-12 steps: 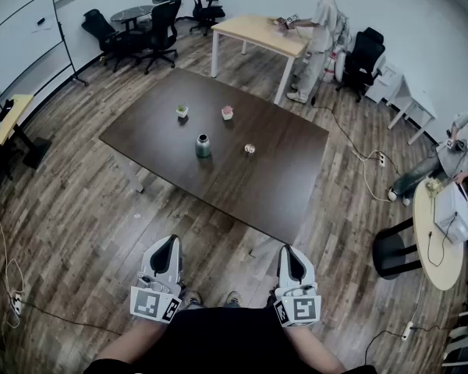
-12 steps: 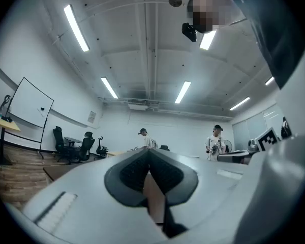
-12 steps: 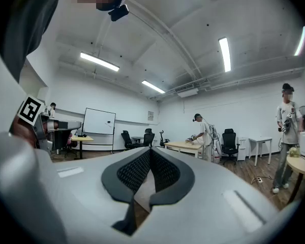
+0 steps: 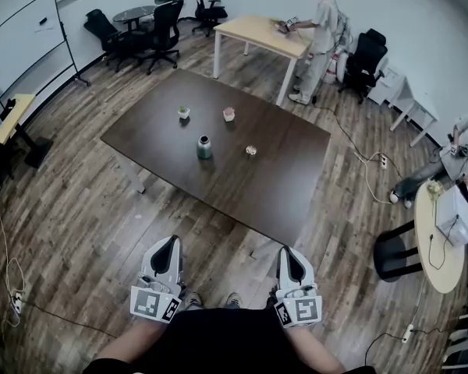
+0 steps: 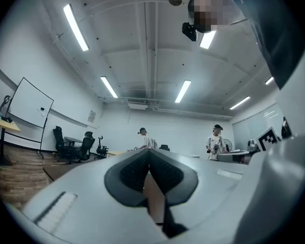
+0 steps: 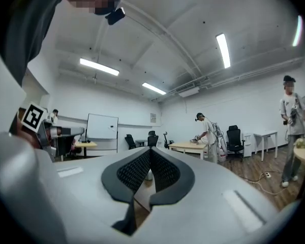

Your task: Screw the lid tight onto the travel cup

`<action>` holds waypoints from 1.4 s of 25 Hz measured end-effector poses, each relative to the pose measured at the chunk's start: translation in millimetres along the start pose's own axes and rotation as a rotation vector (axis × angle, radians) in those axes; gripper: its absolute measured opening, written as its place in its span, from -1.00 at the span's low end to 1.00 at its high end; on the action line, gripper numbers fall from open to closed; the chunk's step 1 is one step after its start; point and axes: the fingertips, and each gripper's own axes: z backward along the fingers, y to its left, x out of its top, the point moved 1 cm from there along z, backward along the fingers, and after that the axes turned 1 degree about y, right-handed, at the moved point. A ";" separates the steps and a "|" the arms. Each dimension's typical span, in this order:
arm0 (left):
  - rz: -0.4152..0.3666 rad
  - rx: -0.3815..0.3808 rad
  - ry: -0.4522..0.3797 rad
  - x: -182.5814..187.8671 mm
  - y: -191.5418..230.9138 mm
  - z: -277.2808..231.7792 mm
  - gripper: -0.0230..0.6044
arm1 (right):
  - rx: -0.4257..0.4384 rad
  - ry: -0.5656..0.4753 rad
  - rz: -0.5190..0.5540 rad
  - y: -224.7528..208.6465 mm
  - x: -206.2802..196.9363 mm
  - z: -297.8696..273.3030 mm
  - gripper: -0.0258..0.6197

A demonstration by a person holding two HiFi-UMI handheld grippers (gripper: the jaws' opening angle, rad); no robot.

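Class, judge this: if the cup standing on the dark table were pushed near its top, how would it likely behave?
The cup stands upright and looks taller than wide, so a high push would probably tip it. Its round body suggests it might then roll across the flat table. It looks rigid.

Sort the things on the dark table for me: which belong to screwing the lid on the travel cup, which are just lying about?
For the job: travel cup, upright on the dark table; small lid, lying apart to its right; left gripper and right gripper, both shut, empty.
Lying about: small green item and small pink item, beyond the cup.
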 end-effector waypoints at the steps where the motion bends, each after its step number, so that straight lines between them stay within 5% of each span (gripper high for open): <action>1: -0.002 0.000 0.001 -0.9 -0.2 -1.2 -0.98 | 0.006 -0.014 -0.012 -1.0 1.1 -0.7 -0.89; 22: -0.067 0.101 0.001 -22.2 -8.2 -85.8 -0.94 | 0.089 -0.056 -0.018 -81.9 -13.9 -63.1 -0.89; 35: -0.046 0.028 -0.007 -36.2 116.7 -237.5 -0.94 | -0.010 -0.061 -0.002 -100.0 -0.6 -232.5 -0.89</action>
